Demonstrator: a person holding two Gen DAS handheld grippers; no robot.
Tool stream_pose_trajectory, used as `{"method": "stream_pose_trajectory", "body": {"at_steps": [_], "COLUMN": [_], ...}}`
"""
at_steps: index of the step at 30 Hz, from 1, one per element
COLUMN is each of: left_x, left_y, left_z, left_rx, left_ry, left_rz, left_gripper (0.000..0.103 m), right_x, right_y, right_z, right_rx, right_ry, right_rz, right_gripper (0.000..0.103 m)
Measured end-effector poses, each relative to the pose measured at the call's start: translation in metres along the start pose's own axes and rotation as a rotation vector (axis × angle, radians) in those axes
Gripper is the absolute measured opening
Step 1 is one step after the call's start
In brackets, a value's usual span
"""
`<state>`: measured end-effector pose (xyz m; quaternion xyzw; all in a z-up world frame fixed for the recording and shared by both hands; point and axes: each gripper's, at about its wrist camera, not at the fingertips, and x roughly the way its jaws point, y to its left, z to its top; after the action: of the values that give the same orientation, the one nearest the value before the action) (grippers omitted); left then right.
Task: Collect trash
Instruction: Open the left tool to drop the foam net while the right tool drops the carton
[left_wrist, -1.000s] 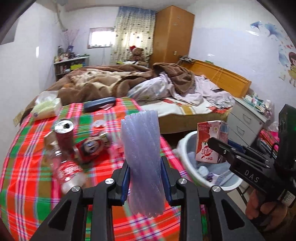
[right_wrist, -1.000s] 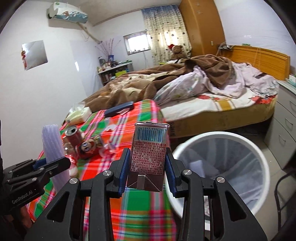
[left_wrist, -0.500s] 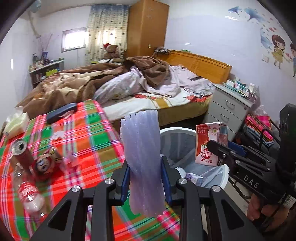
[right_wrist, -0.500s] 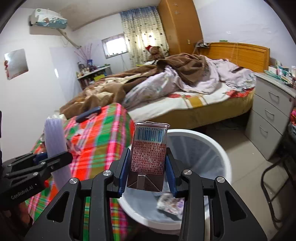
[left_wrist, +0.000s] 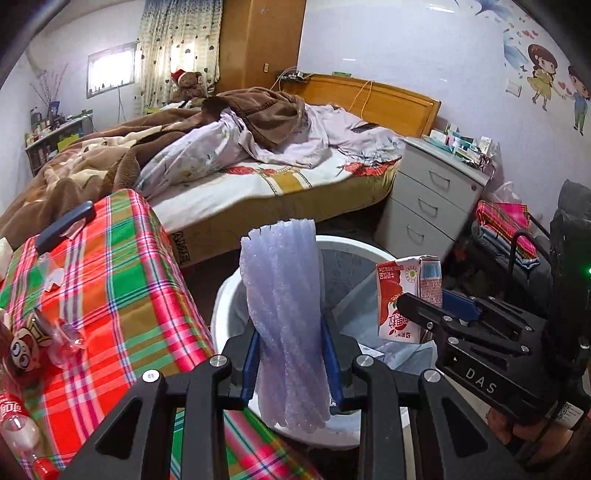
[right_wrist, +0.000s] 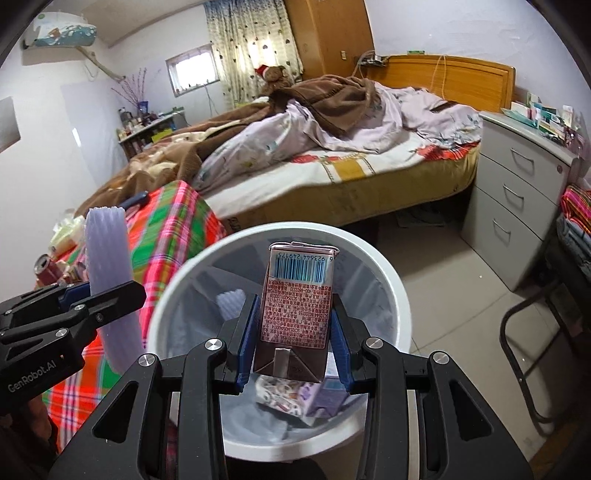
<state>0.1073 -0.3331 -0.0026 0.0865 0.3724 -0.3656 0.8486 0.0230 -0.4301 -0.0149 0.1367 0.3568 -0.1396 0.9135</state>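
Observation:
My left gripper (left_wrist: 291, 354) is shut on a pale purple foam wrap sheet (left_wrist: 284, 310) and holds it upright over the near left rim of the white trash bin (left_wrist: 221, 317). My right gripper (right_wrist: 293, 343) is shut on a red and white drink carton (right_wrist: 295, 302) and holds it upright above the open bin (right_wrist: 400, 295). The carton also shows in the left wrist view (left_wrist: 402, 299), and the foam in the right wrist view (right_wrist: 110, 266). The bin holds a grey liner and some paper trash (right_wrist: 291, 398).
A table with a red and green plaid cloth (left_wrist: 110, 280) stands left of the bin, with a plastic bottle (left_wrist: 18, 424), a cartoon wrapper (left_wrist: 26, 347) and a can (right_wrist: 46, 267). A bed (left_wrist: 258, 162), grey drawers (left_wrist: 432, 199) and a chair frame (right_wrist: 524, 354) surround the floor.
Both grippers have moved right, away from the table and over the bin. The carton now hangs above the bin's middle, and the foam above its left rim. Both grips are unchanged.

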Motion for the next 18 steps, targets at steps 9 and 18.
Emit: {"method": "stream_pose_trajectory", "body": {"at_steps": [9,18], "left_x": [0.006,-0.006], "left_y": [0.003,0.011], "left_z": [0.0,-0.002], "left_rx": [-0.025,-0.056], "left_ry": [0.007,-0.008], "left_rz": [-0.018,0.002], "left_gripper": [0.055,0.057], "right_x": [0.001,-0.007], "right_y": [-0.006,-0.005], "right_z": [-0.002,-0.001], "right_rx": [-0.001,0.0], "right_ry": [0.024,-0.009], "right_rz": [-0.012,-0.016], "right_gripper": [0.039,0.06]}}
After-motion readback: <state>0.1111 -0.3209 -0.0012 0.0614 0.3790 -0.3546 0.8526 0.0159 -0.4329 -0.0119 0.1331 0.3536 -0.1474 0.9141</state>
